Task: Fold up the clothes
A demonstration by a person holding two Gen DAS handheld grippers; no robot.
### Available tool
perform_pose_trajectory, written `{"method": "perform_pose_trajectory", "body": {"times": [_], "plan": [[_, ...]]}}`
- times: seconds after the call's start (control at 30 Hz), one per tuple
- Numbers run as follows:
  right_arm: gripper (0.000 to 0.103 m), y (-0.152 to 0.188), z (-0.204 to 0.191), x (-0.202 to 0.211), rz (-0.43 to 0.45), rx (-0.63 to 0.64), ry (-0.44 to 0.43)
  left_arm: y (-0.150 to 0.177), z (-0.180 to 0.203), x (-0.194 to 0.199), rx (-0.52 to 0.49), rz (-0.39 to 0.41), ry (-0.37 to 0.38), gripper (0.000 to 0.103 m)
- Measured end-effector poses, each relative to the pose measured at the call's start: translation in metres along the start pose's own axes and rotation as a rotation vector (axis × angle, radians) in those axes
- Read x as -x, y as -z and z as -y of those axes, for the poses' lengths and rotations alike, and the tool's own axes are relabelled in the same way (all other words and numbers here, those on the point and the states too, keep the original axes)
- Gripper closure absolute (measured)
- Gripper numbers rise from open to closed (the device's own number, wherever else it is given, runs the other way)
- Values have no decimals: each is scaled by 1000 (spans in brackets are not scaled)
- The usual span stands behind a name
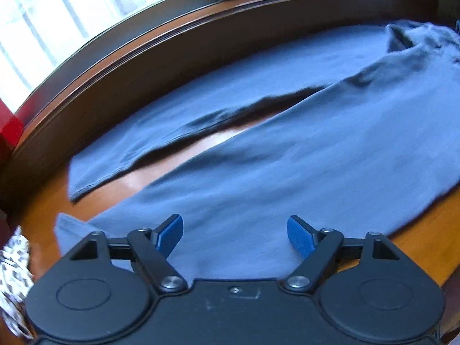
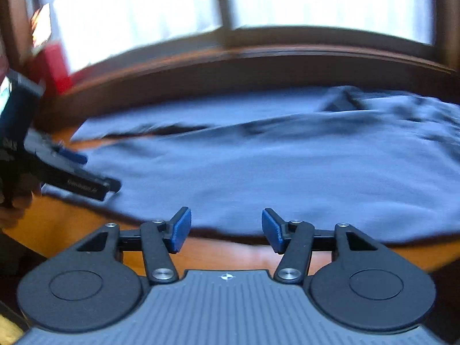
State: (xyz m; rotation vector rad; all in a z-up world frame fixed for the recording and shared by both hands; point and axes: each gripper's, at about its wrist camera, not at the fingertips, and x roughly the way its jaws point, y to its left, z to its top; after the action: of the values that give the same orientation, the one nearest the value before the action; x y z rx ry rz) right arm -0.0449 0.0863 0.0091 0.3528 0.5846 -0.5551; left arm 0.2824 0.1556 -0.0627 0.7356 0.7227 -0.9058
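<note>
Blue cloth fills most of both views: a long-sleeved blue garment [image 1: 316, 149] lies spread flat on the orange-brown wooden desk [image 1: 425, 230], its body running from the near left to the far right. One sleeve [image 1: 172, 132] stretches out along the far side, parted from the body by a narrow wedge of bare desk. The collar end [image 1: 408, 40] sits rumpled at the far right, close to the dark wooden ledge [image 1: 120, 66] under the bright window [image 1: 72, 17].

Left tongs [image 1: 235, 234] hang over the near hem of the garment, blue pads spread wide apart with nothing pinched between them; only flat cloth shows below the gap. Right tongs [image 2: 226, 228] are also spread, a little narrower, poised over the near edge of the cloth where it meets bare desk, gripping nothing. In the right wrist view the left tongs [image 2: 73, 169] appear at the left edge, over the garment's left end; that picture is blurred, so whether they touch the cloth there is hard to say.

A red object [image 1: 10, 132] stands at the far left by the ledge, and a white patterned cloth [image 1: 14, 281] lies at the near left edge of the desk, apart from the garment.
</note>
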Motion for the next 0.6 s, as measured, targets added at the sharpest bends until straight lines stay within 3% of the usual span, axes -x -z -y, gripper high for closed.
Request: {"method": "perform_pose_trajectory", "body": {"times": [0.2, 0.33, 0.43, 0.6], "plan": [[43, -1, 117, 47, -20, 10, 149, -28, 92, 16, 30, 19, 73, 25], [43, -13, 174, 63, 0, 26, 227, -49, 157, 26, -43, 32, 129, 24], [43, -30, 212, 62, 41, 24, 269, -67, 203, 25, -109, 46, 143, 23], [43, -59, 280, 38, 17, -53, 299, -98, 257, 16, -149, 80, 204, 23]]}}
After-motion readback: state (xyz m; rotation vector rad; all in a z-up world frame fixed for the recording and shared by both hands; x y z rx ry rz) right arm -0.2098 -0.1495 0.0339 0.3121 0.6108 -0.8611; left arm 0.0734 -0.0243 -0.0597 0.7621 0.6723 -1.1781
